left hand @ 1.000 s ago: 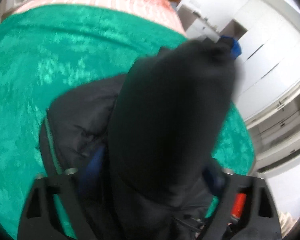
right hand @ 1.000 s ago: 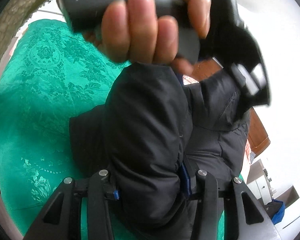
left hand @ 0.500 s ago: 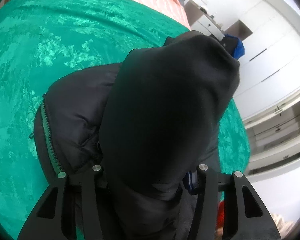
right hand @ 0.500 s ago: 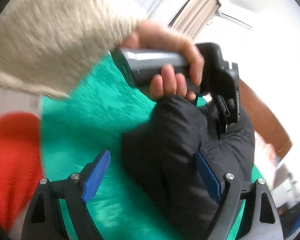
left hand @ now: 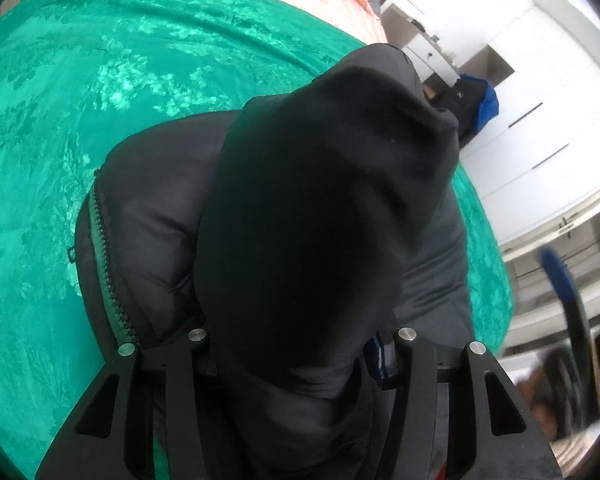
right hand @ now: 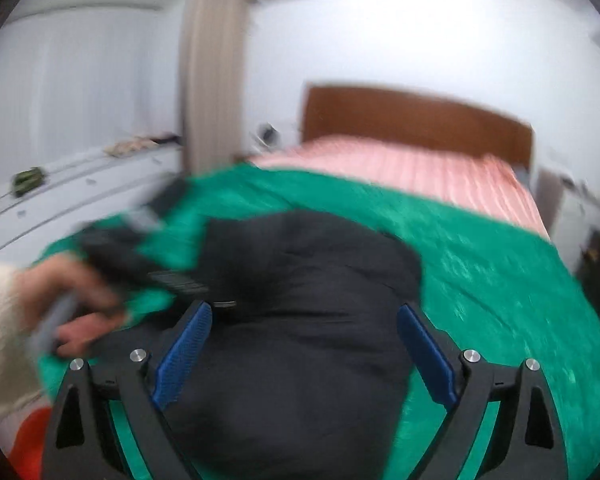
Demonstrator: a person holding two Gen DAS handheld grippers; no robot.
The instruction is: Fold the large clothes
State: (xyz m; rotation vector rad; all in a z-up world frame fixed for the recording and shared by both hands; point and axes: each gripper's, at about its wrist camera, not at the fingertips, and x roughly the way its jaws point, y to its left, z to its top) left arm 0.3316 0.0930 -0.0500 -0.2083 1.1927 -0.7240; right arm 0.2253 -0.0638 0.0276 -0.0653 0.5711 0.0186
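- One black padded jacket [left hand: 148,216], quilted and puffy, lies bunched on the green patterned bedspread [left hand: 80,80]; an open zipper with green tape [left hand: 108,264] runs down its near-left edge.
- One thick fold of the jacket, probably a sleeve [left hand: 320,208], rises from the heap toward the left wrist camera and fills the middle of that view.
- One left gripper [left hand: 300,356]: black jaws pinching the base of that raised fold, with cloth packed between them; only a sliver of one blue pad [left hand: 378,356] shows.
- One right gripper [right hand: 304,352]: its jaws have just been opening and now stand spread wide, both blue pads [right hand: 184,356] bare. The jacket bulk lies beyond and below them in the blurred right view, and neither pad appears to press on it.
- One hand [right hand: 76,312] in a cream knitted sleeve [right hand: 0,320] holds the left gripper's handle, at the left of the right view.
- One bed: the green bedspread covers the near part, a pink striped sheet [right hand: 420,168] the far part, ending at one brown wooden headboard [right hand: 416,116].
- One white wardrobe [left hand: 540,100] with dark bar handles stands beside the bed; a dark and blue bundle [left hand: 476,104] sits in an open niche next to it.
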